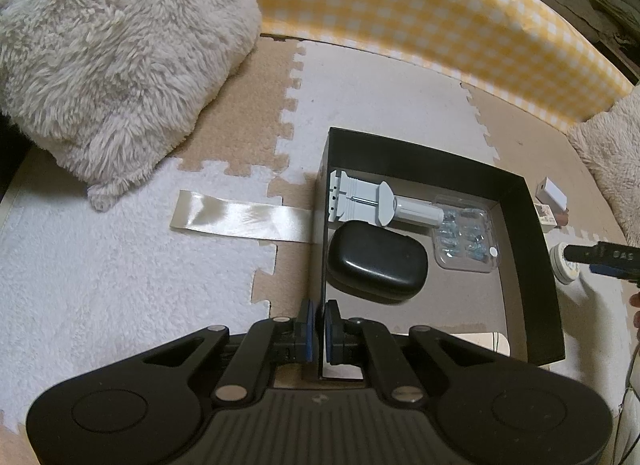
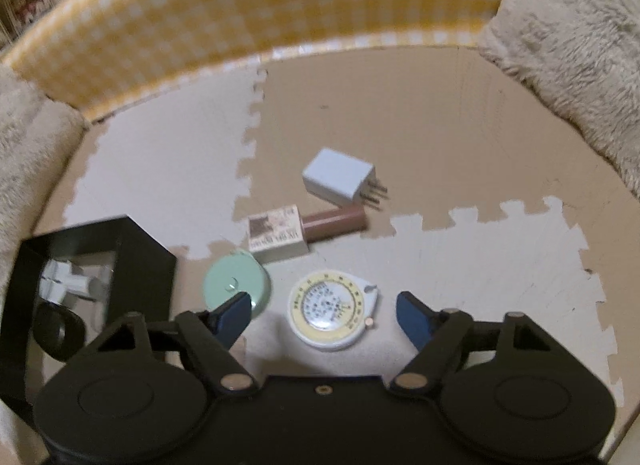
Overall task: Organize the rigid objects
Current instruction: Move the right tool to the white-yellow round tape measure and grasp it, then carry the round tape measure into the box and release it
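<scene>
Left wrist view: the left gripper point(image 1: 319, 323) sits low over the near-left corner of the black box point(image 1: 536, 265), its blue pads pinched narrow on the box's thin left wall, one pad outside and one inside. To the left of the box a shiny ribbon strip point(image 1: 240, 220) lies flat on the foam puzzle mat point(image 1: 120, 265), one end reaching the box wall. Inside the box, along the far side, lies a grey-white plastic tool point(image 1: 372, 201); just in front of it rests a black rounded case point(image 1: 376, 263), and to the right a clear blister pack point(image 1: 466, 235) of small metal parts. At the right edge a black finger of the other gripper reaches in over a round white object; white lettering on it is too blurred to read.

Right wrist view: the box point(image 2: 144, 261) stands at the left. The right gripper point(image 2: 325, 315) hangs above the mat with its fingers spread wide and nothing between them, the round yellow-and-white dial point(image 2: 332, 311) directly below the gap. A mint green disc point(image 2: 236, 283) lies just beside the dial, partly behind the left finger. Beyond them sit a small printed carton point(image 2: 276, 233), its text illegible, touching a brown tube point(image 2: 336, 221), and farther back a white plug adapter point(image 2: 340, 179) with its prongs pointing right.
</scene>
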The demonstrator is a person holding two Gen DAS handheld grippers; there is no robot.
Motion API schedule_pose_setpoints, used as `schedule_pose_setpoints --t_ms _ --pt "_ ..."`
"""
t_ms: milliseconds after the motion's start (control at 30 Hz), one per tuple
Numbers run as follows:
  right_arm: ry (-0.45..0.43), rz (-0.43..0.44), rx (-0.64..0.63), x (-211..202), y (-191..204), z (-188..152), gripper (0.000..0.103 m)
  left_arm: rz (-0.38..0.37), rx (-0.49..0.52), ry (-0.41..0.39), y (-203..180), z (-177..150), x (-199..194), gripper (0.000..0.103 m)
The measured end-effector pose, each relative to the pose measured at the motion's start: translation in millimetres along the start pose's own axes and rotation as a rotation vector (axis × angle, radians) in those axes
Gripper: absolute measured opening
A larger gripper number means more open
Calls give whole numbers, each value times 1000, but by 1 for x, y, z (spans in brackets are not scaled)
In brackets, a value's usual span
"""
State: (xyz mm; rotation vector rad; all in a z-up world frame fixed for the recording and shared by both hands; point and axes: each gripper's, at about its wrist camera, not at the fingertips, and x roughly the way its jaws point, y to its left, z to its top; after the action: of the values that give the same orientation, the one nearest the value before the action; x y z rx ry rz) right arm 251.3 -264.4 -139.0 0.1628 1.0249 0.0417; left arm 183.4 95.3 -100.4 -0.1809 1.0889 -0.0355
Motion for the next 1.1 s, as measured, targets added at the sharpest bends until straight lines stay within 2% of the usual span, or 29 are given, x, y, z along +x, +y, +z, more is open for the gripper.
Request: schedule_pose_setpoints --t_ms 100,233,333,667,767,867,1100 --pt "17 -18 -2 9 0 -1 75 0 -1 0 0 0 0 6" --pt "22 -33 -4 15 -1 0 62 0 0 0 -1 -1 0 6" --pt "26 -22 -2 17 -1 1 59 0 1 0 -1 0 0 6" --pt "18 -23 -42 9 7 1 58 1 2 -1 -1 -1 1 6" --pt "-24 21 -45 -7 16 4 58 1 3 -2 -1 0 1 6" --pt "-64 117 -62 -26 31 4 58 3 3 -2 -2 0 2 6" --pt "-96 304 -229 -55 91 -12 58 3 2 -4 -2 1 3 6"
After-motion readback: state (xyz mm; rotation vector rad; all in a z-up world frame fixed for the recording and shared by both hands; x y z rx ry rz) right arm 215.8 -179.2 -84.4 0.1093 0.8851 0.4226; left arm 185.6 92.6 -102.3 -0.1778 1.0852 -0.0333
